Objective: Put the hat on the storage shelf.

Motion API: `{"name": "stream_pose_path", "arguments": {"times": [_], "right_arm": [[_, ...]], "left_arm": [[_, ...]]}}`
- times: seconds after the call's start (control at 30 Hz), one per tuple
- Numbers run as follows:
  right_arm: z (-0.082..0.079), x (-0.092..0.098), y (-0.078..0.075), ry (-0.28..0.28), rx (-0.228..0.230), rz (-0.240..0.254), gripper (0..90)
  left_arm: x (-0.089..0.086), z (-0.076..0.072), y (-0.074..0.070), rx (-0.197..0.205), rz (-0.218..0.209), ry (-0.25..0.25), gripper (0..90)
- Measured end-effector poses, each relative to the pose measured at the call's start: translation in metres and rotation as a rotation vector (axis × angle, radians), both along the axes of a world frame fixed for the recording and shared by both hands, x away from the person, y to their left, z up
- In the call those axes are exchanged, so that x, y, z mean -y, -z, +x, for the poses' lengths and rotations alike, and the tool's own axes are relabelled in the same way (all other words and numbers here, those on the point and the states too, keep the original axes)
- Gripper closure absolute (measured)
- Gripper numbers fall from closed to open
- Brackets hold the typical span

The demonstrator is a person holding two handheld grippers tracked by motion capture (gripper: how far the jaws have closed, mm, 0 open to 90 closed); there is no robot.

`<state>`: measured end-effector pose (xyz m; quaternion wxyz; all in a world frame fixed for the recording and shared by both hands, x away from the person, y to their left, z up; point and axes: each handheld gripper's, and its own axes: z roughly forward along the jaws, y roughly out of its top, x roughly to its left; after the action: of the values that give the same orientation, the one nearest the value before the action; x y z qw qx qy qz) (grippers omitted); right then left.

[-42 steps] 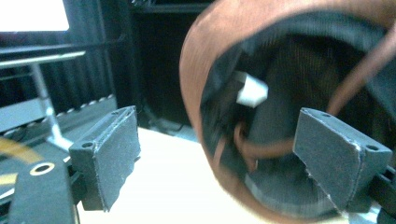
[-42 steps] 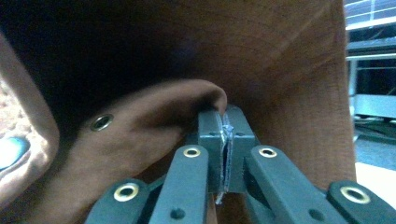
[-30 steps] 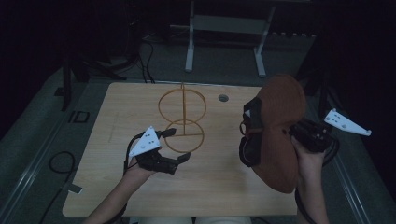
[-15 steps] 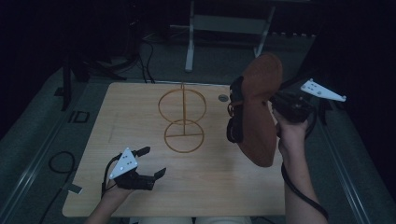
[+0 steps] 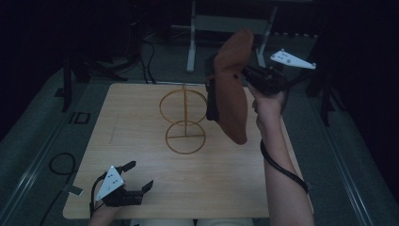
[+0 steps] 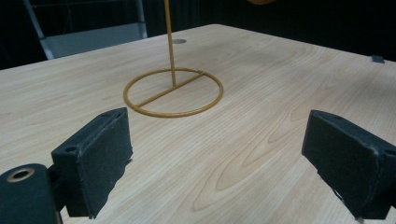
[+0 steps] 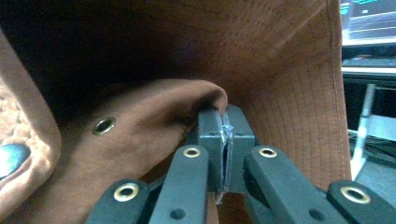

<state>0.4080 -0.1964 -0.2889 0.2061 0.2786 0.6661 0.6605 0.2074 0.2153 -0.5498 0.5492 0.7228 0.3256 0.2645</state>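
Tool (image 7: 225, 126) jaws pinched together on brown hat (image 7: 280, 70) fabric, brass eyelet (image 7: 103, 125)

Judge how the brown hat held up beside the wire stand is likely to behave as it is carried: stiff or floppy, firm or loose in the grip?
The brown hat probably is soft: its fabric bunches where the right gripper pinches it. It hangs long below the grip, so it may swing. The wire stand looks thin and light; a bump might tip it.

A thin golden wire stand (image 5: 184, 120) with two rings rests at the middle of the light wooden table (image 5: 141, 188). Right of it, a brown fabric hat (image 5: 232, 94) hangs above the table's far right part. The left gripper (image 5: 136, 176) sits at the near left corner.
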Motion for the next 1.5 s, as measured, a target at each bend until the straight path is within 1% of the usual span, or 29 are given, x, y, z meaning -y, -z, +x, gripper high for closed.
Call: {"name": "stream_pose_path", "arguments": {"times": [0.03, 0.07, 0.1, 0.13, 0.2, 0.27, 0.33, 0.4, 0.53, 0.7, 0.77, 0.83, 0.97, 1.1, 1.17, 1.27, 1.3, 1.33, 1.37, 1.4, 1.47, 1.5], "right_arm": [[0.003, -0.007, -0.002, -0.008, -0.002, -0.004, 88.2], [0.003, -0.007, -0.002, -0.008, -0.002, -0.004, 88.2], [0.005, -0.015, -0.003, -0.014, -0.005, -0.01, 88.2], [0.011, -0.034, -0.003, -0.039, -0.015, -0.025, 88.2], [0.016, -0.051, -0.001, -0.058, -0.028, -0.047, 88.1], [0.021, -0.067, 0.004, -0.084, -0.048, -0.065, 88.1], [0.024, -0.082, 0.009, -0.108, -0.063, -0.095, 88.1], [0.026, -0.094, 0.015, -0.135, -0.078, -0.114, 88.1], [0.03, -0.115, 0.028, -0.195, -0.128, -0.153, 88.0], [0.036, -0.136, 0.044, -0.222, -0.175, -0.235, 87.9], [0.038, -0.142, 0.049, -0.229, -0.196, -0.258, 87.8], [0.039, -0.147, 0.051, -0.228, -0.201, -0.28, 87.7], [0.041, -0.15, 0.053, -0.23, -0.211, -0.295, 87.6], [0.042, -0.154, 0.057, -0.213, -0.222, -0.319, 86.8], [0.041, -0.156, 0.059, -0.204, -0.219, -0.326, 84.7], [0.042, -0.157, 0.061, -0.204, -0.235, -0.319, 78.6], [0.042, -0.157, 0.06, -0.205, -0.237, -0.314, 66.8], [0.043, -0.155, 0.059, -0.218, -0.248, -0.284, 60.8], [0.043, -0.154, 0.058, -0.213, -0.248, -0.266, 59.5], [0.042, -0.152, 0.055, -0.214, -0.244, -0.252, 56.3], [0.04, -0.149, 0.051, -0.208, -0.235, -0.243, 51.4], [0.039, -0.148, 0.05, -0.2, -0.231, -0.247, 49.6]], "left_arm": [[-0.001, -0.001, 0.001, 0.001, -0.003, -0.003, 9.0], [-0.001, -0.001, 0.001, 0.001, -0.003, -0.003, 9.0], [-0.004, -0.001, 0.002, -0.001, -0.007, -0.006, 9.0], [-0.005, -0.001, 0.002, 0.002, -0.008, -0.008, 9.0], [-0.007, -0.001, 0.002, 0.005, -0.021, -0.011, 9.0], [-0.009, -0.001, 0.003, 0.0, -0.045, -0.012, 9.0], [-0.011, -0.001, 0.004, -0.004, -0.045, -0.018, 9.0], [-0.013, 0.0, 0.005, -0.009, -0.049, -0.018, 9.0], [-0.014, 0.0, 0.006, -0.011, -0.064, -0.019, 9.0], [-0.013, 0.0, 0.007, -0.015, -0.062, -0.013, 9.1], [-0.014, 0.0, 0.007, -0.017, -0.068, -0.009, 9.1], [-0.014, 0.001, 0.007, -0.02, -0.072, -0.01, 9.1], [-0.014, 0.001, 0.008, -0.027, -0.083, -0.006, 9.1], [-0.011, 0.001, 0.01, -0.029, -0.069, 0.005, 9.1], [-0.01, 0.0, 0.01, -0.026, -0.06, 0.01, 9.1], [-0.01, 0.001, 0.011, -0.035, -0.062, 0.015, 9.1], [-0.01, 0.001, 0.012, -0.038, -0.064, 0.014, 9.1], [-0.011, 0.001, 0.012, -0.038, -0.068, 0.012, 9.1], [-0.012, 0.001, 0.012, -0.038, -0.071, 0.011, 9.1], [-0.012, 0.001, 0.012, -0.041, -0.078, 0.009, 9.1], [-0.013, 0.001, 0.012, -0.04, -0.086, 0.004, 9.1], [-0.014, 0.001, 0.012, -0.041, -0.086, 0.002, 9.1]]}}
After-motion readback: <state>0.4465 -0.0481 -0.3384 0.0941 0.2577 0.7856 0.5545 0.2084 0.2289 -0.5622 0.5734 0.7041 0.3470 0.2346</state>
